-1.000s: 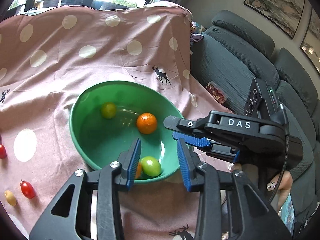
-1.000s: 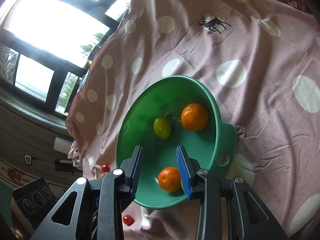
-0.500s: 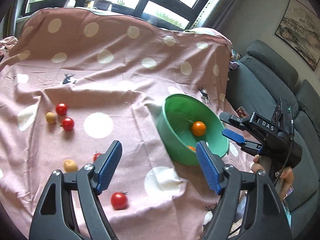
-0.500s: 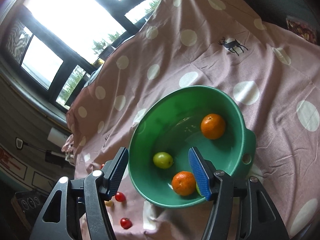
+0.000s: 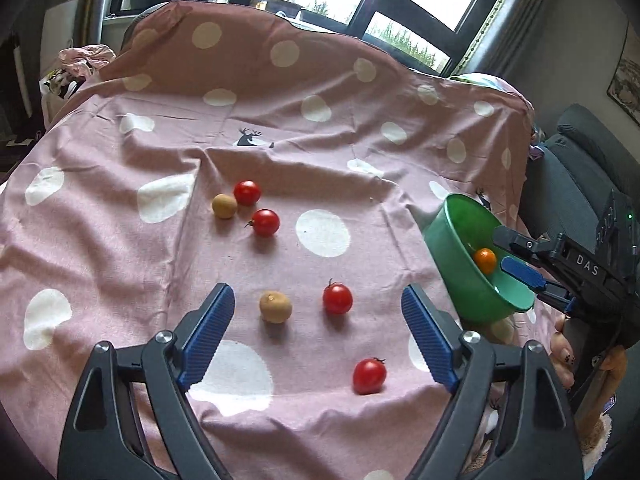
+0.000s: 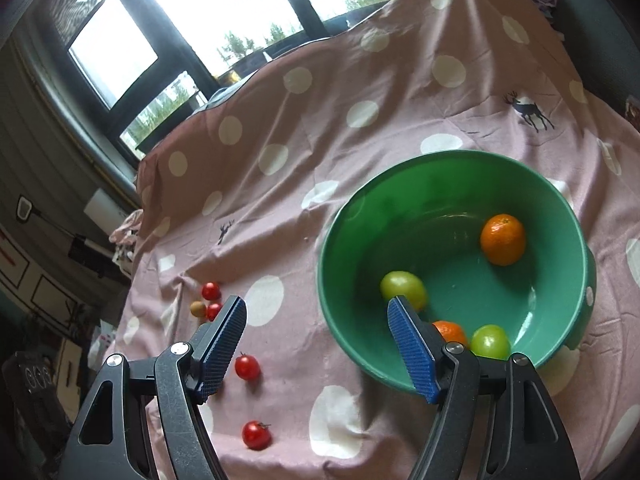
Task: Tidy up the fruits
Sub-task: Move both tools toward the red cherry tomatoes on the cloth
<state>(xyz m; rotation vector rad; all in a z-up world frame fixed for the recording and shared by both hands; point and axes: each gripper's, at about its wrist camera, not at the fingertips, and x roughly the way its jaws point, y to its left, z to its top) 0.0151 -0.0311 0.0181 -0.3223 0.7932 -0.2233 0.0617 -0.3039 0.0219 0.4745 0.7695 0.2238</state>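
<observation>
Hovering empty with fingers spread, the left gripper frames loose tomatoes while the right gripper, also spread, waits by the bowl.

Bare cloth lies open leftward; green bowl blocks the right.

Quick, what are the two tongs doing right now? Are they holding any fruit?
Left tongs: open, holding nothing.
Right tongs: open, holding nothing.
</observation>
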